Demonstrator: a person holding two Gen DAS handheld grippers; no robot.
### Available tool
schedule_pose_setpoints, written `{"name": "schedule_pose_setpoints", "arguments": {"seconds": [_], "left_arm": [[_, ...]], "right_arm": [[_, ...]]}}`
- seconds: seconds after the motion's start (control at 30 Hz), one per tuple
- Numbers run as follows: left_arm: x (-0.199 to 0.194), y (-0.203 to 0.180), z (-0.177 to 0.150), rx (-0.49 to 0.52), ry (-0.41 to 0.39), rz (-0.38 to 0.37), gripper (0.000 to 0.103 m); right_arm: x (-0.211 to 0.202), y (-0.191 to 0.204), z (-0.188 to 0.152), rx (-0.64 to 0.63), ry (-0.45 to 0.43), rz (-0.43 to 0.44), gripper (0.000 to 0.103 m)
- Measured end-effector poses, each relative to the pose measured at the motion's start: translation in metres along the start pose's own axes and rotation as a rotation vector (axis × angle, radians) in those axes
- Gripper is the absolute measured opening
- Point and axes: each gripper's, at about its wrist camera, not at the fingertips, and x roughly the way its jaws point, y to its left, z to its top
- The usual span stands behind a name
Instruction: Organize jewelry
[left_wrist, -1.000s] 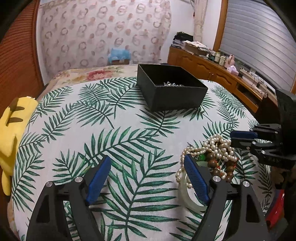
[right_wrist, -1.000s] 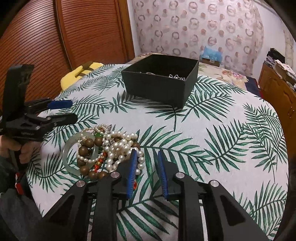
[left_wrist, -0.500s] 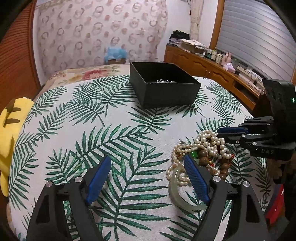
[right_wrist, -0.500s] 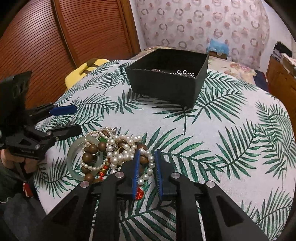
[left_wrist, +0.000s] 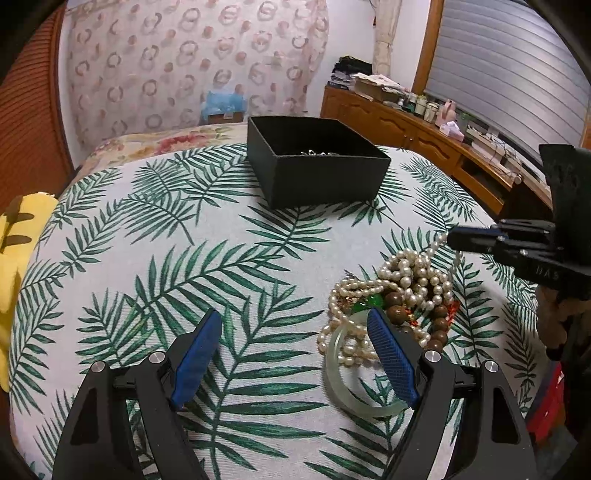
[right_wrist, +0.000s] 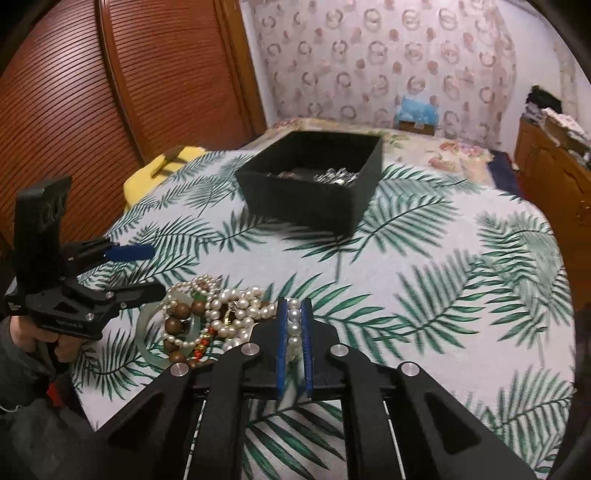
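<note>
one pearl strand (right_wrist: 294, 325) is sitting pinched between the blue pads of the right gripper (right_wrist: 294, 314), whose jaws have just been closing onto it. it is trailing from one tangled jewelry pile (left_wrist: 399, 295) on the leaf-print cloth (left_wrist: 221, 258), including one pale green bangle (left_wrist: 354, 398). the left gripper (left_wrist: 295, 332) is hanging wide apart, gripping nothing. one black box (left_wrist: 317, 173) is sitting well beyond.

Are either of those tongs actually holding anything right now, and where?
The right tongs have just closed on a strand of the pearl necklace. The left tongs are open, holding nothing.
</note>
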Motion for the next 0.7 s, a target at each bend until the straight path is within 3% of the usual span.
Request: {"name": "schedule_pose_setpoints", "arguments": {"seconds": [0.23,0.4,0.7], "left_arm": [[0.001,-0.004,0.008,0.002,0.011,-0.073,0.059],[0.013,-0.007,0.014,0.014,0.054,-0.087,0.034],[0.03,-0.009,0.028,0.107,0.139,-0.056,0.031]], "right_arm": [[-0.005,-0.001,-0.009,0.006,-0.013,-0.018,0.009],[-0.005,-0.001,-0.01,0.017,-0.022,-0.009,0.009],[-0.003,0.001,-0.013,0.024,-0.023,0.009,0.009]]}}
